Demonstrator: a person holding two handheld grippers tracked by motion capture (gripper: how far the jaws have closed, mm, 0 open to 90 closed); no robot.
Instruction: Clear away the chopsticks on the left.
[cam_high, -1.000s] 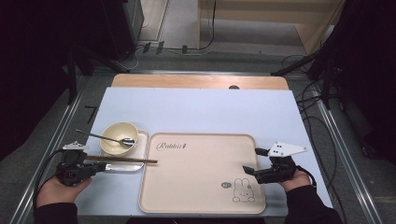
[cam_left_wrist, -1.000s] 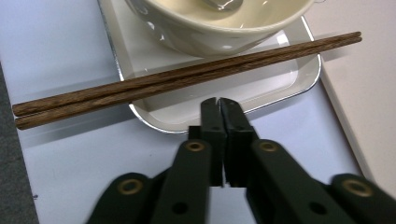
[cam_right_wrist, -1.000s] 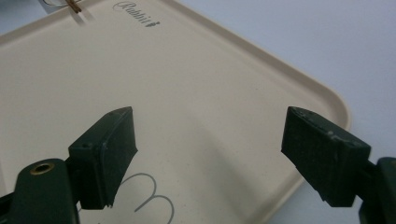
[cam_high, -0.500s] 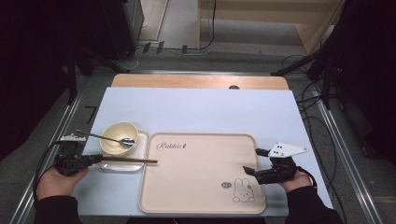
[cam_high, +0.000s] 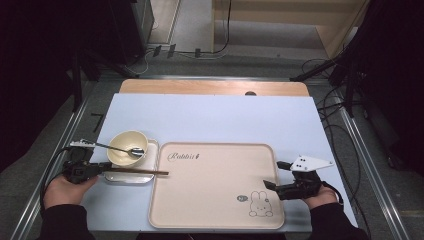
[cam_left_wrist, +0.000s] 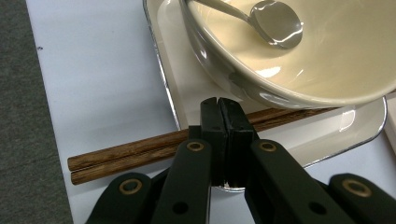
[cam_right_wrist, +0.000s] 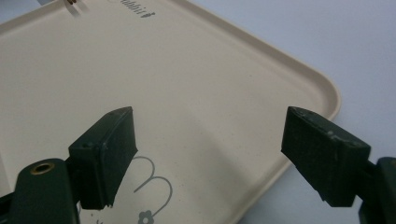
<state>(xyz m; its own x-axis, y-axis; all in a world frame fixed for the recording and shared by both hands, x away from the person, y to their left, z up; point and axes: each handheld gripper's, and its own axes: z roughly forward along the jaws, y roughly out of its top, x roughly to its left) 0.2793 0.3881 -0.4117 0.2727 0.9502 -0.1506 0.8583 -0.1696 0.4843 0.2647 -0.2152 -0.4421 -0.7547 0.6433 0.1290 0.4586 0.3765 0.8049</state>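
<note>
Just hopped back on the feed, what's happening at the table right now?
A person works with a gripper in each hand. The left gripper, fingers shut with nothing visibly between them, sits at the wooden chopsticks, which lie across the small metal plate in front of the cream bowl holding a metal spoon. The right gripper waits open over the corner of the beige rabbit tray, holding nothing. The tray has nothing on it apart from the chopstick tips over its left edge.

Bright, even overhead light on the table (cam_high: 215, 120); surroundings dark; close-up views soft, slightly blurred.
</note>
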